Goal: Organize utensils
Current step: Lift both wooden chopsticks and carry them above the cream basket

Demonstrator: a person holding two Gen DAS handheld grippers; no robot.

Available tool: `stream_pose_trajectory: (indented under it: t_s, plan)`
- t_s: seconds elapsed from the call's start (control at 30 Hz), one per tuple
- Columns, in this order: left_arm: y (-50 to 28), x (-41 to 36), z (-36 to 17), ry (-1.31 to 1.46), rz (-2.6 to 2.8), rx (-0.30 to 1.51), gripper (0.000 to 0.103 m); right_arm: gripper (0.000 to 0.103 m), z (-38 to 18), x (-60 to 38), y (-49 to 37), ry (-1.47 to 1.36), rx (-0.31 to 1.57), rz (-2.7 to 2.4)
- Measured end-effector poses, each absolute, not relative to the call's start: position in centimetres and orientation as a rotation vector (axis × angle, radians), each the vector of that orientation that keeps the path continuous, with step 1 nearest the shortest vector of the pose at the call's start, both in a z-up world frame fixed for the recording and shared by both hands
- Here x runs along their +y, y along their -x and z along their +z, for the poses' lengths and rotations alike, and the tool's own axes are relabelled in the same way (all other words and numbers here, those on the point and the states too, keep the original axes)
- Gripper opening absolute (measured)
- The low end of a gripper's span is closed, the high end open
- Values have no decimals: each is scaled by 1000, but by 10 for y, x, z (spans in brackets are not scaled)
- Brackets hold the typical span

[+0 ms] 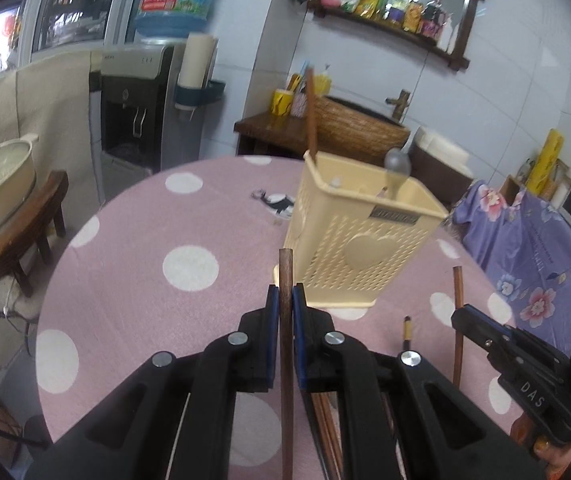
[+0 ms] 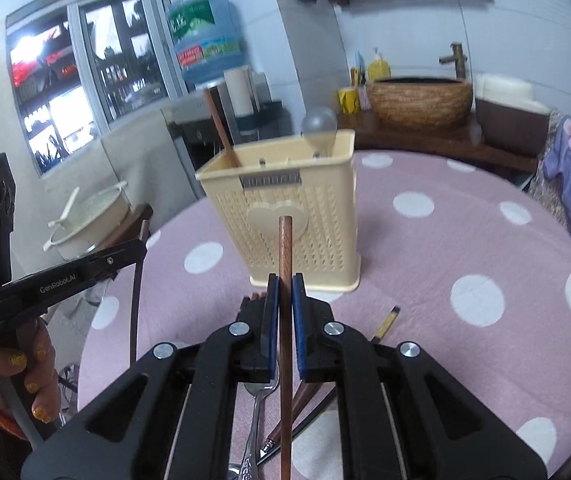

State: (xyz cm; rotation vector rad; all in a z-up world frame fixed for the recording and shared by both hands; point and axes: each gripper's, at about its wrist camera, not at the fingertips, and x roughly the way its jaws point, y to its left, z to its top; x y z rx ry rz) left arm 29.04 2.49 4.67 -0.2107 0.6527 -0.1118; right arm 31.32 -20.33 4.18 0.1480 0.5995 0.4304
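The left gripper [image 1: 283, 294] was clamped on a brown chopstick [image 1: 285, 276] at lower centre; the right gripper [image 2: 284, 286] pinched another chopstick [image 2: 285, 248] likewise. The cream utensil basket [image 1: 359, 236] stood just beyond, mid-frame, on the dotted tablecloth [image 1: 133, 288], already holding a chopstick and spoon. Each stick probably needed tipping upright above the rim before release, one at a time.

A blue water bottle [image 1: 173, 6] sits atop a dispenser [image 1: 137, 108]. A woven basin [image 2: 419, 100] with a tap [image 2: 455, 60] stands beside a yellow mug [image 2: 347, 100]; a shelf [image 1: 389, 12] holds packets.
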Motion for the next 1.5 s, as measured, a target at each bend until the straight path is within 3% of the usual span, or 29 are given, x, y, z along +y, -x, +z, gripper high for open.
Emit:
stream_pose_trajectory:
  t_s: [0.43,1.13,1.5]
  plan:
    - [-256,36,107,142,-136,483,8,7,105,-239,-270,-125,440,431]
    - [-274,47,147,157,-192,462,8,8,143,-230,-297,-115,417,441]
    - [-302,32,243,195,-314,375,8,7,245,-222,-351,-165,306,391]
